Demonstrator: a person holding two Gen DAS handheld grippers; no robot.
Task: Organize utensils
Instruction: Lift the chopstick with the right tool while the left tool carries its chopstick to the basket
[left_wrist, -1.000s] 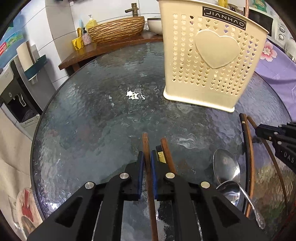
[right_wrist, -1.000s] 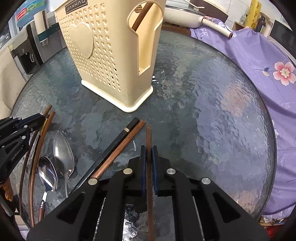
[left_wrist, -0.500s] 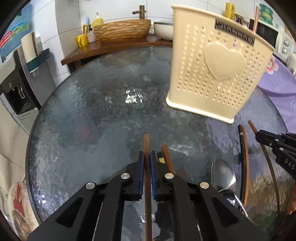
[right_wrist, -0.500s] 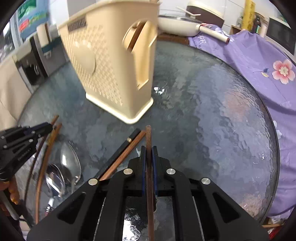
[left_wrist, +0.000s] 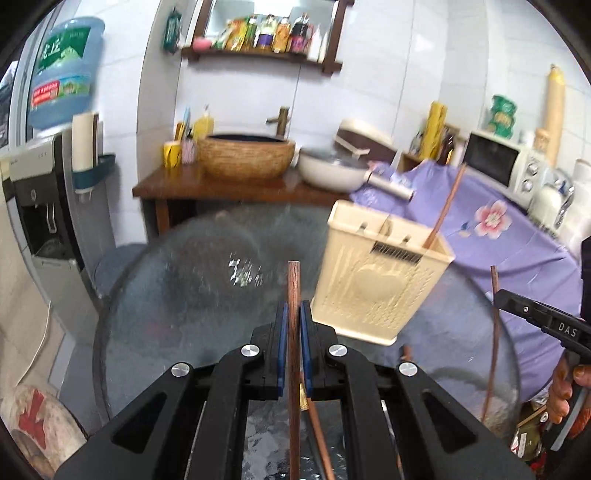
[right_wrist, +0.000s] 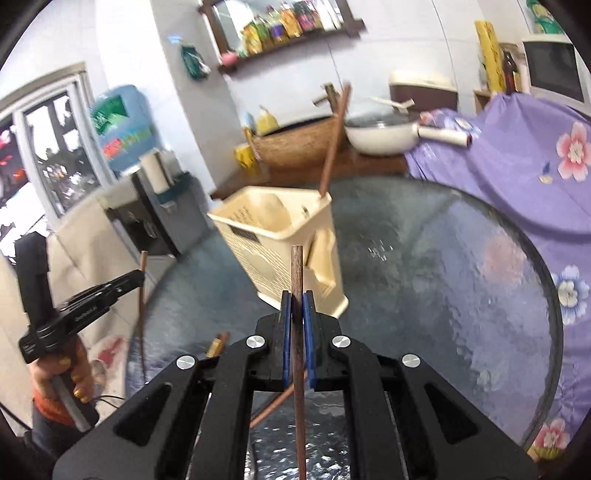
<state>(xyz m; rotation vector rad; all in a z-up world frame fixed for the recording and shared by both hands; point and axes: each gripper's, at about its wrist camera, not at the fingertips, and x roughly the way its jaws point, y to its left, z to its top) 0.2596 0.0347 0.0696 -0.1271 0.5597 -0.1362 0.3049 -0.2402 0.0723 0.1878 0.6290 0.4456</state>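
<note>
My left gripper is shut on a brown wooden chopstick, held in the air above the round glass table. My right gripper is shut on a second brown chopstick. The cream perforated utensil basket stands ahead of both, with one chopstick leaning upright in its corner. Each view shows the other gripper with its stick. More chopsticks lie on the glass below the fingers. The spoons are hidden.
A purple flowered cloth covers furniture at the right. Behind the table, a wooden counter carries a woven basin and a white pan. A water dispenser stands at the left. A person's hand grips the left handle.
Both grippers have risen off the table and tipped upward, each lifting its chopstick. The basket now looks lower and farther, and the spoons have dropped out of view.
</note>
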